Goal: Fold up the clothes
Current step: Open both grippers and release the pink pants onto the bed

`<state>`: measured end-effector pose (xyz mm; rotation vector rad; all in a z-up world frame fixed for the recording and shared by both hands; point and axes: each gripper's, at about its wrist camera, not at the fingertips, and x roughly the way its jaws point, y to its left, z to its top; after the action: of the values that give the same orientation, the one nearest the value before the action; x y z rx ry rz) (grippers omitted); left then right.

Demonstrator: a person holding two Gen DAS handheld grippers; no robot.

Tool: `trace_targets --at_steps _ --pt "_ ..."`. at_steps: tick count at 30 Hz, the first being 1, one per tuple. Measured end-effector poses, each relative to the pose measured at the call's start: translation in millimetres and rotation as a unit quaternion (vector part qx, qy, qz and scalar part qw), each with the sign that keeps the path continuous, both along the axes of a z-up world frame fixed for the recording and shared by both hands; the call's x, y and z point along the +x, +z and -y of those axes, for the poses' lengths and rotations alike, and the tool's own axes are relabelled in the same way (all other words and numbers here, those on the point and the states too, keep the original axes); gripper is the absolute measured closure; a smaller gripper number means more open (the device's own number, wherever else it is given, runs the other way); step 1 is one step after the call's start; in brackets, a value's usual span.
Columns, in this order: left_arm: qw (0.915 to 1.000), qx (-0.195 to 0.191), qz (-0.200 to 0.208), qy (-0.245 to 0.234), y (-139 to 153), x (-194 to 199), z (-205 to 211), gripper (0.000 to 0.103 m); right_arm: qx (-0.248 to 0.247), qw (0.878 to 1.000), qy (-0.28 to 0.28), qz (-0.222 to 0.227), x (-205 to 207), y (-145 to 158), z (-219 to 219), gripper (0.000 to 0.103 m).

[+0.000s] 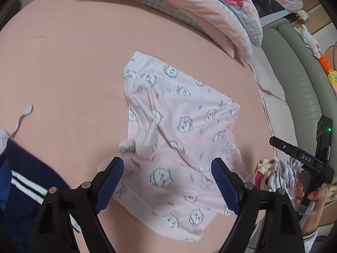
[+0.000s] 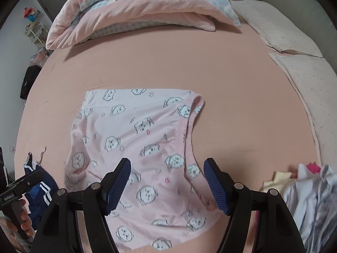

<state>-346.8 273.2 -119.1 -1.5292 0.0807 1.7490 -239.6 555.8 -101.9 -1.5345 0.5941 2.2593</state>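
A pink pyjama garment printed with cartoon faces lies folded flat on the pink bed sheet. In the right wrist view the garment shows its gathered elastic band along the right side. My left gripper hovers above the garment's near part, its jaws wide open and holding nothing. My right gripper also hangs open above the near edge by the elastic band, with no cloth between its blue pads. A hand holds each gripper's handle at the frame edges.
A navy garment with white stripes lies at the near left. A pile of mixed clothes sits at the near right. A folded pink quilt lies across the far end of the bed. Cream mats and a grey padded edge border the right.
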Motion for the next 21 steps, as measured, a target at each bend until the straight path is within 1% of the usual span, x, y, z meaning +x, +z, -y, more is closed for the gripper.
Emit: trace_targets --at_steps 8,12,15,17,21 --pt "0.9994 0.026 0.022 0.01 11 29 23 0.018 0.002 1.0 0.003 -0.005 26 13 20 0.032" --pt "0.9995 0.028 0.01 0.013 15 47 30 0.018 0.004 1.0 0.006 -0.015 40 17 33 0.032" --pt "0.999 0.039 0.01 0.019 14 60 38 0.018 0.01 1.0 0.008 -0.026 53 18 42 0.032" --pt "0.9986 0.045 0.017 0.022 11 70 44 0.018 0.012 1.0 0.012 -0.026 60 17 46 0.032" --pt "0.9979 0.048 0.018 0.04 5 87 58 0.018 0.012 0.999 0.027 -0.025 73 11 57 0.032"
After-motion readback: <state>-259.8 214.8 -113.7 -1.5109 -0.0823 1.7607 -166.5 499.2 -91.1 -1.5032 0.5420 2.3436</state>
